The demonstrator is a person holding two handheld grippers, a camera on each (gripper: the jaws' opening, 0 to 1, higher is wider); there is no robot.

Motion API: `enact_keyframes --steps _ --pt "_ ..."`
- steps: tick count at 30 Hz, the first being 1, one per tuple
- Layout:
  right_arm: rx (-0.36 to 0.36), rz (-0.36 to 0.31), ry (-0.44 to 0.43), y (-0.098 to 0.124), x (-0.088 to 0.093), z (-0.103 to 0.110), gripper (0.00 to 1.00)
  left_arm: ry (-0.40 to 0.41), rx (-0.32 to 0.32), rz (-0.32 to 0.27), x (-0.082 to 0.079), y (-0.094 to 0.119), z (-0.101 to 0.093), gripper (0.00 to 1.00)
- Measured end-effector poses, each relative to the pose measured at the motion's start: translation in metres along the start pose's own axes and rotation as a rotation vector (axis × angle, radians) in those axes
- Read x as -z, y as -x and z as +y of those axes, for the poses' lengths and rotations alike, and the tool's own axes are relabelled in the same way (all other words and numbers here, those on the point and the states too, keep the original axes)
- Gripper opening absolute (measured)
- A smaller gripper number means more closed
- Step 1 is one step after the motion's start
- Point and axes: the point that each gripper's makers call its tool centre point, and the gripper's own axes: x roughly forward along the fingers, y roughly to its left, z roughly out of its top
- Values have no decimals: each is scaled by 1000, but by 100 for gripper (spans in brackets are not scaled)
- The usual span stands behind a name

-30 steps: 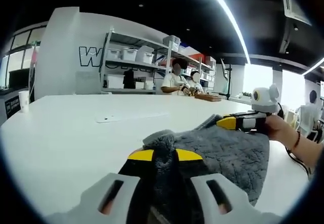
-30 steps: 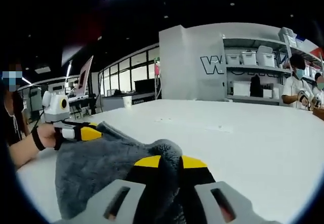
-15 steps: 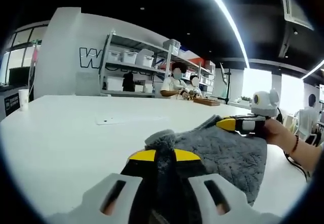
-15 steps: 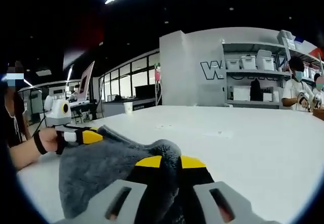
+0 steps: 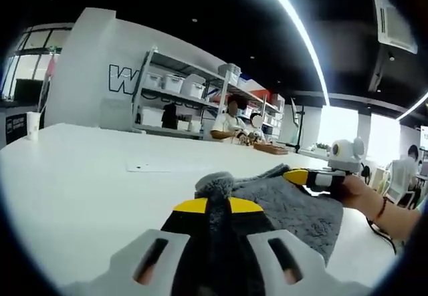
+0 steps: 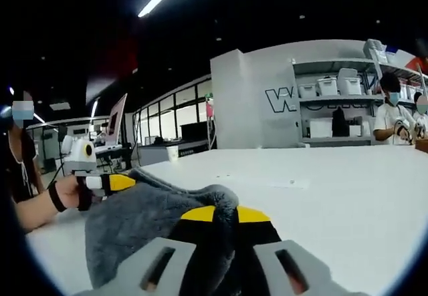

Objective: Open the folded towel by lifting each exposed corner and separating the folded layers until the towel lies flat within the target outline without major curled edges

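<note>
One broad white table [image 5: 73, 176] spreads under everything, with metal shelving [image 5: 174, 95] and seated people beyond its far edge. Above it hangs the grey towel [image 5: 294, 206], stretched between the two grippers and clear of the tabletop along its held edge. At one corner the left gripper [image 5: 217, 206] has its yellow-tipped jaws clamped on the fabric; at the other, the right gripper [image 6: 217, 214] pinches the towel likewise. A paper cup [image 5: 33, 123] stands far off on the table.
</note>
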Motion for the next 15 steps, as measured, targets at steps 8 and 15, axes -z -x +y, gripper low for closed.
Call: enact_keyframes --steps 8,15 --pt "-5 -27 -37 3 -5 2 0 28 1 -18 -3 2 -1 5" --pt "-2 -44 -43 6 -11 2 0 13 7 -39 -8 4 -5 5"
